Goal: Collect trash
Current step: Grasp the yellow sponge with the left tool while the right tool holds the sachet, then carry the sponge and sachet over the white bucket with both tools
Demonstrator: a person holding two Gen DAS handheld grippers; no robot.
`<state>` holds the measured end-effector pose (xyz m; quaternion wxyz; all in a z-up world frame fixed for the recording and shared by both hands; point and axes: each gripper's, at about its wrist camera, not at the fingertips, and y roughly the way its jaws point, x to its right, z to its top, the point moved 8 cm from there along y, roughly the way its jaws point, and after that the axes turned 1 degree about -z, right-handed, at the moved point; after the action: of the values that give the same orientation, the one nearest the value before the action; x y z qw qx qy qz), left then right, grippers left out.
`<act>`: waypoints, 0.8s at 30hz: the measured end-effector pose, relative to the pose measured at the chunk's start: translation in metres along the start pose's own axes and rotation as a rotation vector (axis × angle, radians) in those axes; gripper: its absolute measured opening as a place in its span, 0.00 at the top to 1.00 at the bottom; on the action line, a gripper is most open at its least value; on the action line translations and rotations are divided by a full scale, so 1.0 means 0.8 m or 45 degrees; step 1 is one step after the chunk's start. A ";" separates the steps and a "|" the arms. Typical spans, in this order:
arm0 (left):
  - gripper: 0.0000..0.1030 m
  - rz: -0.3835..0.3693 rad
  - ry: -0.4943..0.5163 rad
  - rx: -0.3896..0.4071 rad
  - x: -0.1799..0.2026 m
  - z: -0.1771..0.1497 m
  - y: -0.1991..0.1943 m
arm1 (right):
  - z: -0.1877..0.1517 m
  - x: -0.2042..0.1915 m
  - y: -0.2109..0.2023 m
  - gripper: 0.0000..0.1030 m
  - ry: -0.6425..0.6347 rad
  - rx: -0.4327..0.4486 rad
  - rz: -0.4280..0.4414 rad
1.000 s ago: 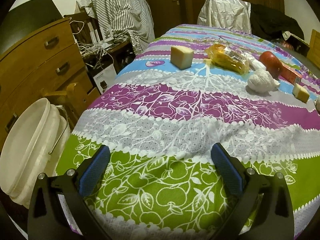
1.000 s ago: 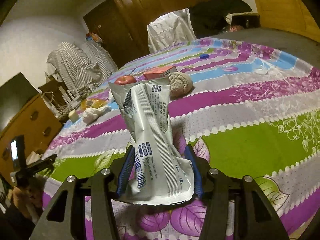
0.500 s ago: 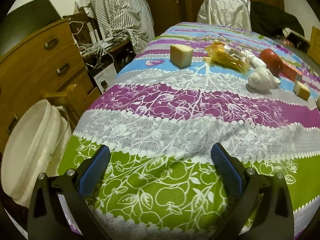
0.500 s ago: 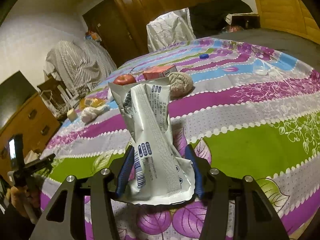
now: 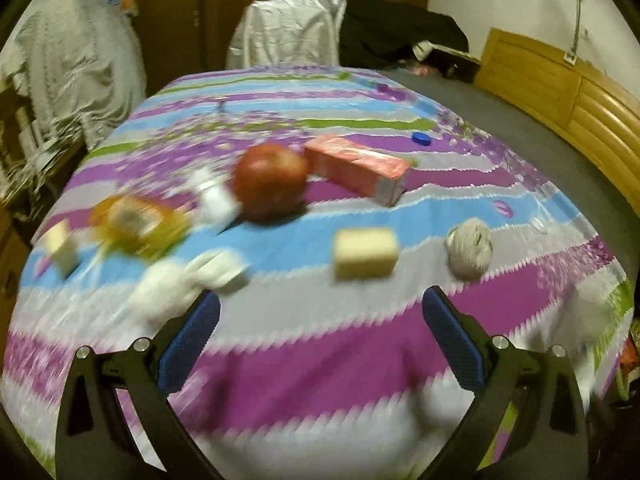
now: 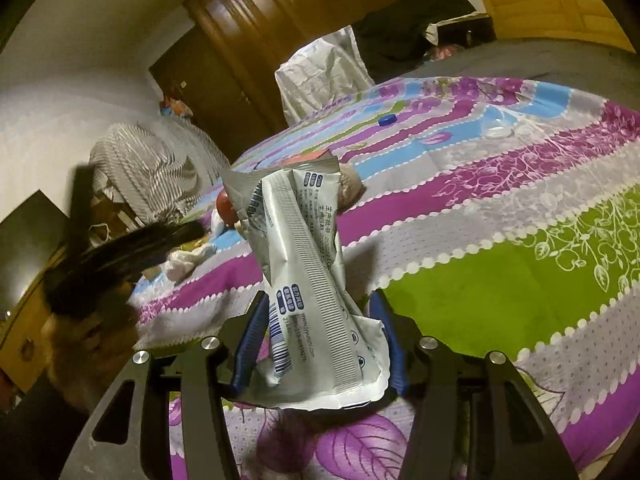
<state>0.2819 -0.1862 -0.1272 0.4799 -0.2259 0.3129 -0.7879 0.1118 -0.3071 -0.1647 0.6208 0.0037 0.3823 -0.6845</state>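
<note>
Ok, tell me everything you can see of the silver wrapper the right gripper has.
The wrapper is a crinkled, foil-like silver-white packet, apparently empty, with blue label blocks, a barcode and a ribbed seam running down its length. It stands roughly upright, twisted, its jagged torn top uppermost and its flared white bottom edge below the pads. The right gripper is clamped on its lower part, blue pads pressing both sides, holding it above the patterned bedspread.
</note>
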 end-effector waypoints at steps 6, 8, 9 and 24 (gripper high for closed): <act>0.27 0.008 -0.020 -0.161 0.021 0.016 0.088 | 0.003 0.006 0.000 0.48 0.020 0.011 0.014; 0.51 -0.065 -0.030 -0.228 0.024 0.008 0.097 | 0.004 0.007 0.000 0.48 0.022 0.012 0.015; 0.54 -0.077 -0.022 -0.213 0.025 0.006 0.090 | 0.005 0.007 0.001 0.48 0.023 0.012 0.015; 0.55 -0.015 -0.177 -0.128 -0.085 -0.184 -0.143 | -0.002 -0.004 -0.002 0.48 -0.033 -0.003 -0.009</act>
<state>0.1446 -0.0451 -0.1534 0.4839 -0.3055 0.3167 -0.7564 0.1107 -0.3032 -0.1636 0.6232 -0.0074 0.3749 -0.6863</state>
